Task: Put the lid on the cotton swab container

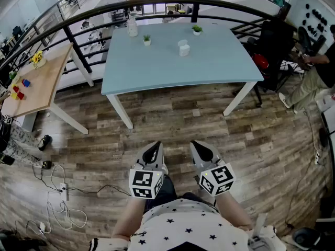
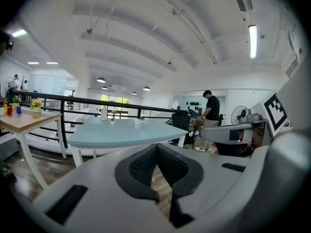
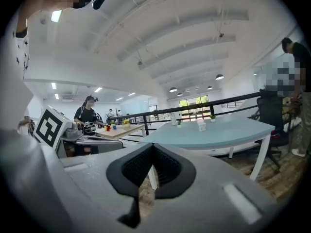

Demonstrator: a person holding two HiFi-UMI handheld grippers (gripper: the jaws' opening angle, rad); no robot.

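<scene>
Though both grippers [image 1: 154, 146] [image 1: 201, 146] empty, jaws together.

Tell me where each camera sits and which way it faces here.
Head view: on the person's head, facing down at floor and table; left gripper, right gripper, shirt show.
Left gripper view: on that gripper, facing the table past its shut jaws.
Right gripper view: likewise on its gripper, jaws shut.
Shared: the table and container.

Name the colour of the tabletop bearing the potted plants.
Light blue tabletop; clearest in the head view.
</scene>
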